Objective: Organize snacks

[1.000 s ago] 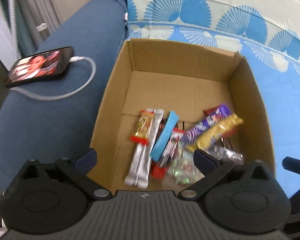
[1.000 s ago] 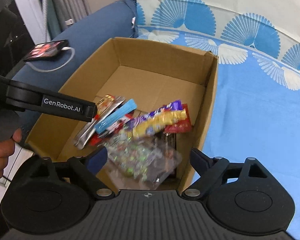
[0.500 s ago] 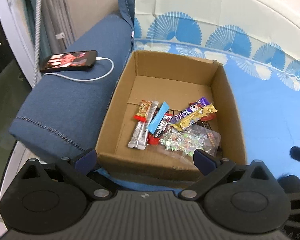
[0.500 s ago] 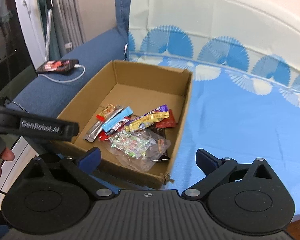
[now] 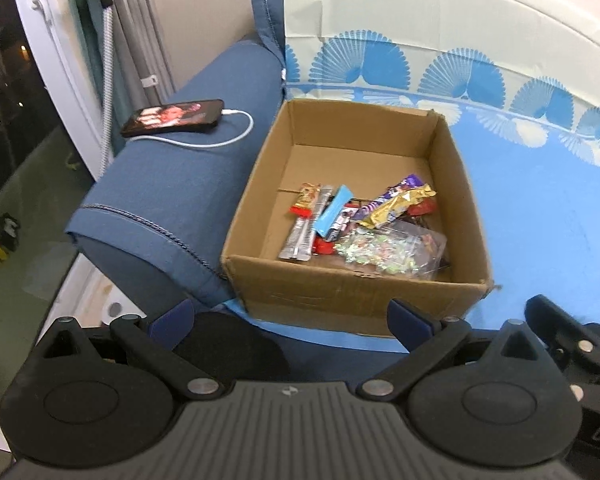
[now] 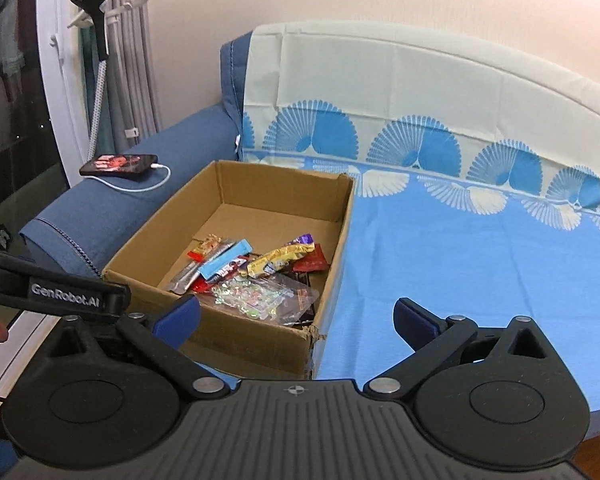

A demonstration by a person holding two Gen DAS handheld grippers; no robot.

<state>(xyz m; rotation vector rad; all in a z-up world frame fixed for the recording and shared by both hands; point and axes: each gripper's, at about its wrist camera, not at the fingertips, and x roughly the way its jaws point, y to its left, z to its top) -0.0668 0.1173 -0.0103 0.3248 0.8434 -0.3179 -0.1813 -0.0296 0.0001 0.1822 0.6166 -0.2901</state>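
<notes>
Left gripper [image 5: 290,318]: fingers spread apart, holding nothing.
Right gripper [image 6: 298,314]: fingers apart, holding nothing.
Snacks [image 5: 360,222]: heaped inside cardboard box [image 5: 352,292], just ahead of both grippers.
Phone [image 5: 173,117]: on sofa armrest [image 5: 172,184], ahead-left, charging cable [image 5: 220,140] attached.

Brown cardboard box [image 5: 352,292], blue fan-patterned sheet [image 6: 460,264], navy armrest [image 5: 172,184].
</notes>
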